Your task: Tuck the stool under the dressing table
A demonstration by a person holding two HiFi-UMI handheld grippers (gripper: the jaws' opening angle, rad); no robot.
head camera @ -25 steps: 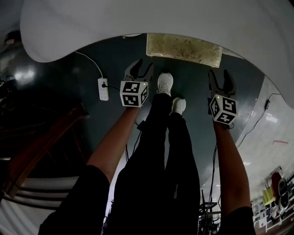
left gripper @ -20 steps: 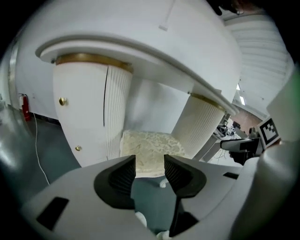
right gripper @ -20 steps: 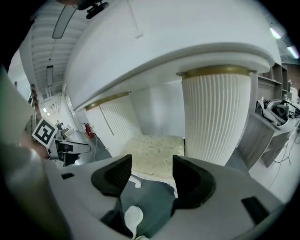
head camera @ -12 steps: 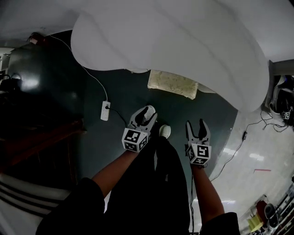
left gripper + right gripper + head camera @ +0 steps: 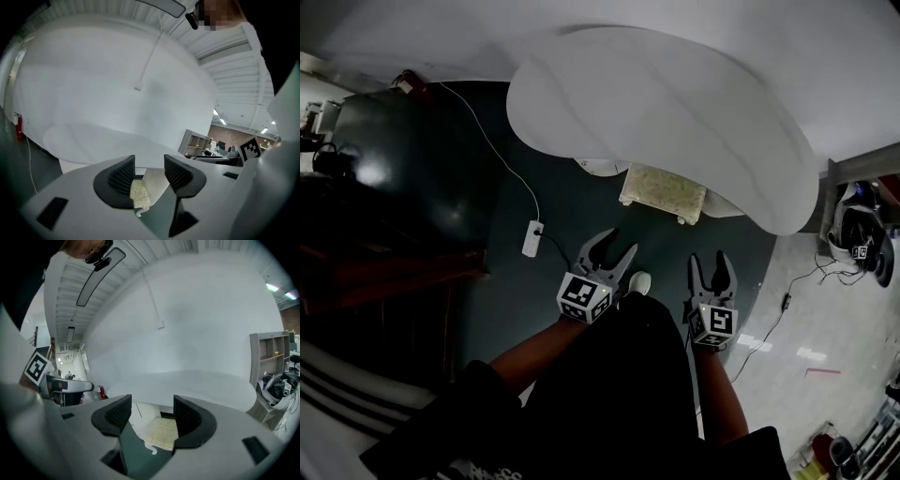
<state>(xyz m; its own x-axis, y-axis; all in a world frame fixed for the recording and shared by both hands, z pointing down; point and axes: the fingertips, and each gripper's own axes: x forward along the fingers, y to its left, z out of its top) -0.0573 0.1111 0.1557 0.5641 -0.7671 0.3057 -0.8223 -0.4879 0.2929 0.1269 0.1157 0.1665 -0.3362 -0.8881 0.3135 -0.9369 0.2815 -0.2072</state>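
Observation:
The white, kidney-shaped dressing table [image 5: 666, 122] fills the upper middle of the head view. The stool [image 5: 664, 192], with a pale yellow patterned seat and white legs, stands on the dark floor, its far part under the table's front edge. My left gripper [image 5: 614, 248] and right gripper [image 5: 712, 267] hang in the air short of the stool, both open and empty. In the left gripper view the stool [image 5: 138, 192] shows low between the jaws of the left gripper [image 5: 149, 173]. The right gripper view shows the stool [image 5: 161, 431] beyond the right gripper [image 5: 152, 416], beneath the table [image 5: 201, 385].
A white power strip [image 5: 532, 238] with its cable lies on the floor to the left. Dark wooden furniture [image 5: 384, 272] stands at far left. A grey shelf unit [image 5: 853, 206] and a floor cable [image 5: 787, 300] are at right. My shoe [image 5: 639, 281] is between the grippers.
Both grippers have risen well above the floor and drawn back from the stool. The head view has pulled back, so the whole table top now shows.

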